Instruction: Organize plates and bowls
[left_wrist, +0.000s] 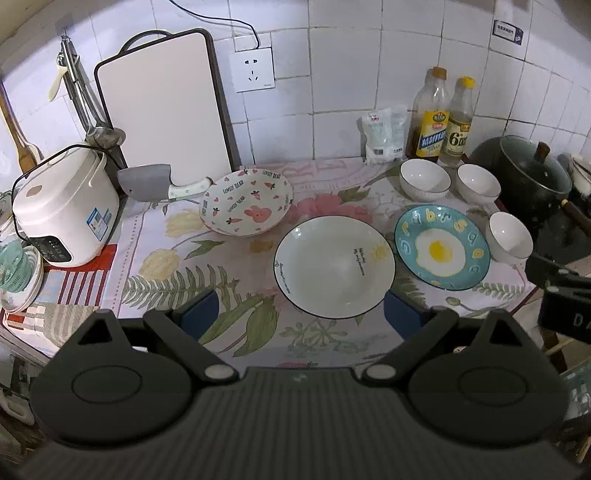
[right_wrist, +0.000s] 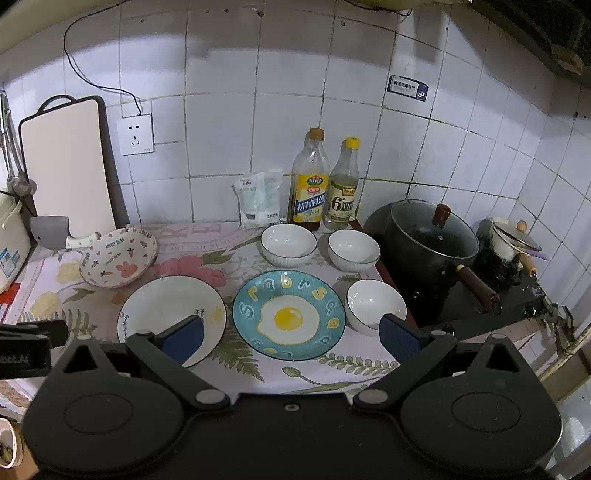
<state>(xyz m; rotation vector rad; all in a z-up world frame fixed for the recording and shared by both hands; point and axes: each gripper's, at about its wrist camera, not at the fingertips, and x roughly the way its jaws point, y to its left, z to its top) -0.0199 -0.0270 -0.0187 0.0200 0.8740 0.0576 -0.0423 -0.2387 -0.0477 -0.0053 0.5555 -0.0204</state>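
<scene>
Presently listed: white plate (left_wrist: 334, 266) just ahead of the left gripper (left_wrist: 301, 314), fingers spread wide, empty. Egg-print plate (right_wrist: 289, 315) just ahead of the right gripper (right_wrist: 291, 338), likewise wide, empty. Rabbit-print dish (left_wrist: 246, 201) farther ahead-left; three white bowls (right_wrist: 289, 244) beyond, near two bottles (right_wrist: 309, 184).

Floral-clothed counter (left_wrist: 236, 325) bears three plates (left_wrist: 334, 266), three bowls (left_wrist: 424, 180), bottles (left_wrist: 430, 122)

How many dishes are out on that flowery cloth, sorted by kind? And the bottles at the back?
Plates: 3, the bunny plate, white plate, egg plate.
Small white bowls: 3.
Bottles: 2.
Total: 8.
</scene>
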